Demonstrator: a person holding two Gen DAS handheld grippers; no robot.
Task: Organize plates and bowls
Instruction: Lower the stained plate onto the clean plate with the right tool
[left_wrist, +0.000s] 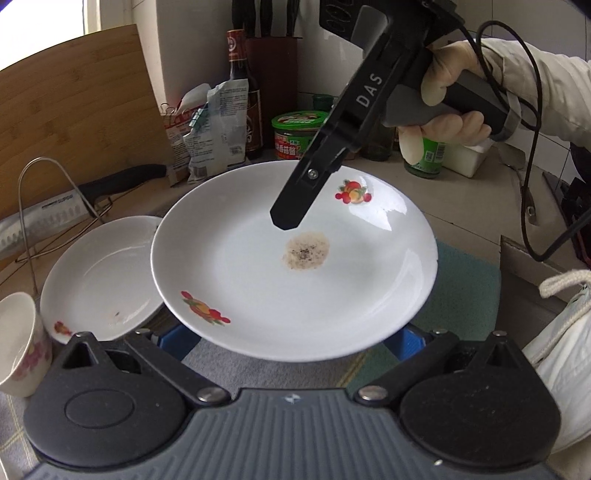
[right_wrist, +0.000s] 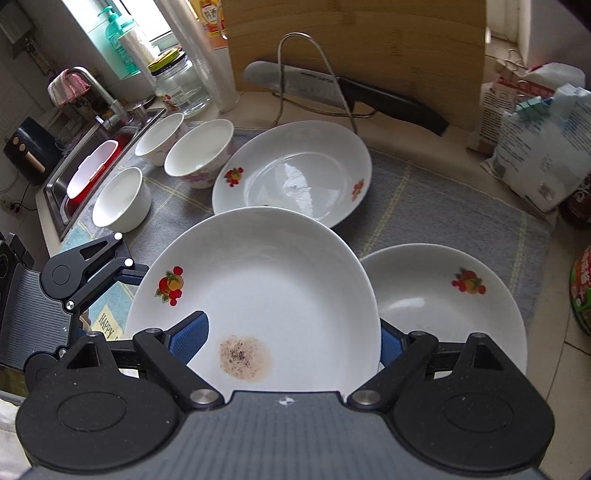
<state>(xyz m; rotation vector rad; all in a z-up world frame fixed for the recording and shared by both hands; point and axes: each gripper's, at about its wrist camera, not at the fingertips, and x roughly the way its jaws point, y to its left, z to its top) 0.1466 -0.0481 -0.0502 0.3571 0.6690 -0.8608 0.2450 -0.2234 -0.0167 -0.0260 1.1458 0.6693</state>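
Plainly, the stained plate (right_wrist: 266, 280) is held aloft over the grey mat (right_wrist: 461, 221), tilted slightly, with a brown speckled residue near its centre and fruit decals on its rim. It is judged to be glazed ceramic: stiff, brittle, fairly heavy for its size, and slick where the glaze or the residue is met. Hold is best taken at the rim, one pad in the well and one beneath, away from the greasy patch. A knock against other crockery should be avoided when it is set down.

The right gripper (right_wrist: 291, 343) is seen with its jaws wide. One blue pad lies over the plate's well at 7 o'clock and the other is hidden behind the rim at 4 o'clock. Whether the pads press cannot be told. The left gripper (left_wrist: 290, 339) is set beneath the near rim with its pads mostly covered, so its grip cannot be told either.

A clean matching plate (right_wrist: 295, 173) lies at 12 o'clock of the held one, and a third plate (right_wrist: 443, 306) at 3 o'clock. Three bowls (right_wrist: 199, 155) are grouped at 10 o'clock beside the sink (right_wrist: 74, 173). A kitchen knife (right_wrist: 369, 96) rests at 1 o'clock.
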